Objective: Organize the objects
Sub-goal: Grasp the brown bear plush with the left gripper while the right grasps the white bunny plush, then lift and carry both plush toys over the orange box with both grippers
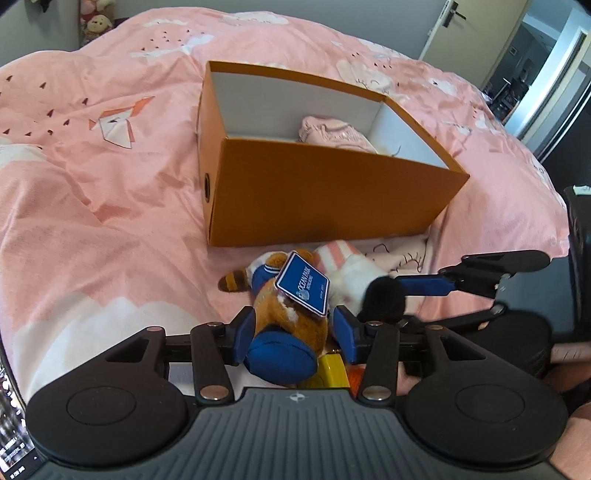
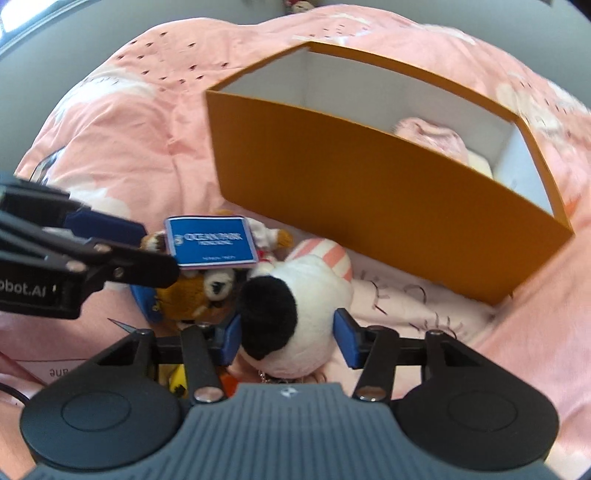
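An open orange box (image 1: pixel 325 192) stands on the pink bed; it also shows in the right wrist view (image 2: pixel 369 206). A pink knitted item (image 1: pixel 332 133) lies inside it. My left gripper (image 1: pixel 295 328) is shut on a brown plush toy (image 1: pixel 291 325) with a blue cap and a blue tag (image 1: pixel 303 284). My right gripper (image 2: pixel 288 332) is shut on a white plush toy (image 2: pixel 310 306) with a black ear (image 2: pixel 267 310). Both toys lie side by side just in front of the box. The brown plush toy also shows in the right wrist view (image 2: pixel 199 291).
The pink duvet (image 1: pixel 110 192) is rumpled all around. Yellow and orange items (image 1: pixel 332 373) lie under the left gripper. Stuffed toys (image 1: pixel 96 22) sit at the bed's far corner. A door and hallway (image 1: pixel 535 55) are at the right.
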`<state>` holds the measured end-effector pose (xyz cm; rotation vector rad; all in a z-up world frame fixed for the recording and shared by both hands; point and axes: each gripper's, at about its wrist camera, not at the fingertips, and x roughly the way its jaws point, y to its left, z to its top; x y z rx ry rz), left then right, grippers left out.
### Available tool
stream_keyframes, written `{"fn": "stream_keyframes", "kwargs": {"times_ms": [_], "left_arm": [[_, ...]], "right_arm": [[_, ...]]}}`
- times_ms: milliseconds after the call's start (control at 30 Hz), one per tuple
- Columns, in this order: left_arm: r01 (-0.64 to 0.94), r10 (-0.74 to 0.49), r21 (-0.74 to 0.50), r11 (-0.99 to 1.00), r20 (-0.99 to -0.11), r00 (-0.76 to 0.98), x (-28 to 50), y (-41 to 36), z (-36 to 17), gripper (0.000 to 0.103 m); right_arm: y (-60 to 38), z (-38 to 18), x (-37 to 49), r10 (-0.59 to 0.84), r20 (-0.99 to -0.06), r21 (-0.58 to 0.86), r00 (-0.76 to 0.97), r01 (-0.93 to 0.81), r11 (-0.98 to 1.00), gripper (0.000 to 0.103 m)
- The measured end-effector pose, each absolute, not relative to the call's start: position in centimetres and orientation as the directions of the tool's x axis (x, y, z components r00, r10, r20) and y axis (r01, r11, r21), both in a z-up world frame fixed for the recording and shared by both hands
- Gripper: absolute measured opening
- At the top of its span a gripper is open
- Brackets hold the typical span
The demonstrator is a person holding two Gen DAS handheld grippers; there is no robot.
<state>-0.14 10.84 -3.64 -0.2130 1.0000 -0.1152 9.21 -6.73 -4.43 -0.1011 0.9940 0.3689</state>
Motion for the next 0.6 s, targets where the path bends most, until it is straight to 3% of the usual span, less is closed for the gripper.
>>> {"fn": "stream_keyframes", "kwargs": {"times_ms": [100,600], "left_arm": [[0.0,-0.207,-0.243,0.97,-0.823,0.53,0.2,10.9,-4.1,0.057],[0.019,-0.172,-0.184,0.983,-0.873,0.457,2.6,9.7,-6.4,0.059]], "right_arm": [[-8.2,-4.4,9.2,0.253,-0.836,0.115,0.487,-0.296,0.948,0.046],[-9.3,-4.2,9.8,0.297,-0.83,0.181,0.472,-0.276,0.944,0.049]]}}
